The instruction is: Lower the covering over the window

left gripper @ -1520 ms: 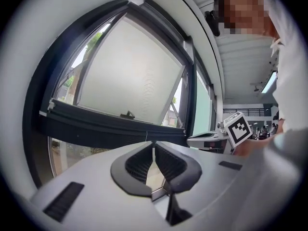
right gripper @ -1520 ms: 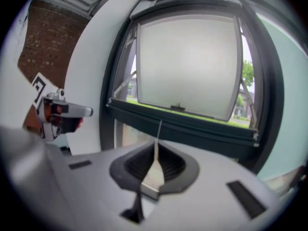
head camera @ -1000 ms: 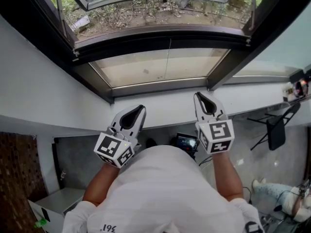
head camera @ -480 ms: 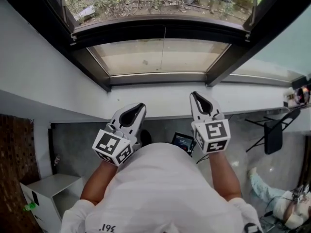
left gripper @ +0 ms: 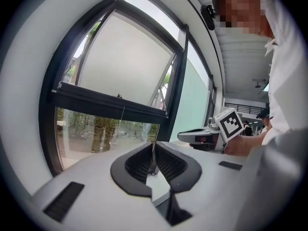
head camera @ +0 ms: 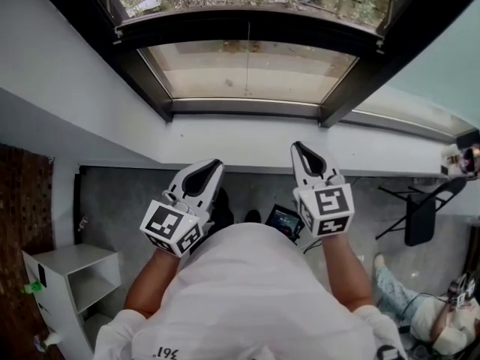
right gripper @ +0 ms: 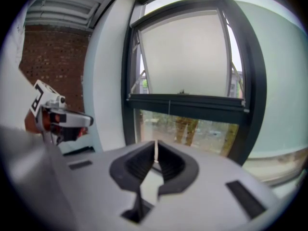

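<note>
Left gripper and right gripper are both shut tight, with nothing in them. They are held side by side just below the window and do not touch it.

What could go wrong? The string that hangs down the middle of the window is very thin. The jaws must open first and then close right on it. If they close a bit to one side, they will pinch only air, and the string may swing away. If the grip is loose, the string could slip out on the pull. A hard, fast tug could snap it or jam the covering part way down. The top part of the window looks pushed open to the outside, so a covering coming down might hang crooked there. I think one gripper is enough for the pull. Two going for the same string could bump.

How does the covering look? I cannot pick it out for sure. The top pane of the window is pale, milky and smooth. I cannot tell if that is the covering or cloudy glass. The bottom pane is clear, with trees showing through, so nothing covers that part yet. The string starts at the dark bar across the middle of the window and ends a short way down the bottom pane.
</note>
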Tool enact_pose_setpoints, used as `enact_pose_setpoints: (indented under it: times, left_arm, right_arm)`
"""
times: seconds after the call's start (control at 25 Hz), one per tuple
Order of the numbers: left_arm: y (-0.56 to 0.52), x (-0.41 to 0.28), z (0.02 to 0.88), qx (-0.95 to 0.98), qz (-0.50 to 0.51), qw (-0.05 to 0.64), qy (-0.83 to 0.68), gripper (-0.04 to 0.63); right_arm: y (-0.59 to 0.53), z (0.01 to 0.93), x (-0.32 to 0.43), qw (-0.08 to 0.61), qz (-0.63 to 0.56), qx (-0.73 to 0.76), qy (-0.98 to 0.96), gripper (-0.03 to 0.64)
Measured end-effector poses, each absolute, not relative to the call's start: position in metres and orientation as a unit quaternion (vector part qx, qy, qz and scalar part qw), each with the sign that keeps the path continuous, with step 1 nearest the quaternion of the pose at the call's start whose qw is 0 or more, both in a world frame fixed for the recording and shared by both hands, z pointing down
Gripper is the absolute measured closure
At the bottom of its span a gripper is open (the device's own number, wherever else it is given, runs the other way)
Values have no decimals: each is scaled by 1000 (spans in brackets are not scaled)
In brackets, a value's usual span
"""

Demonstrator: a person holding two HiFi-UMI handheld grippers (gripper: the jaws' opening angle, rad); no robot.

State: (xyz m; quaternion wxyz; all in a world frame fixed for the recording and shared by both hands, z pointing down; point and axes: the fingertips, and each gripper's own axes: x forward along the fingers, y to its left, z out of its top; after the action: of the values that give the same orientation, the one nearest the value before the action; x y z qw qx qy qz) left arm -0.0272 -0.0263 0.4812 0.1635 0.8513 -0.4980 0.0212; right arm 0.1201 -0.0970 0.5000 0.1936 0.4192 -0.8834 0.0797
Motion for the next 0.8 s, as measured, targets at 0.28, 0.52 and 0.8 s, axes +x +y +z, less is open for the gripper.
enact_pose_setpoints:
  times: [0.28,0.52,0.8]
  left_arm:
    - [-1,-23,481,839,20,163,-518,566]
    - [14,-28,477,844,24,166,-509,566]
    - [29,-48,473,853,27,168,-494,566]
  right_arm:
    - [-75,501,123,195,76,396,-894,584]
    - [-62,492,118,190,77,400,-893,584]
    - [-42,490,99,186,87,409,-889,584]
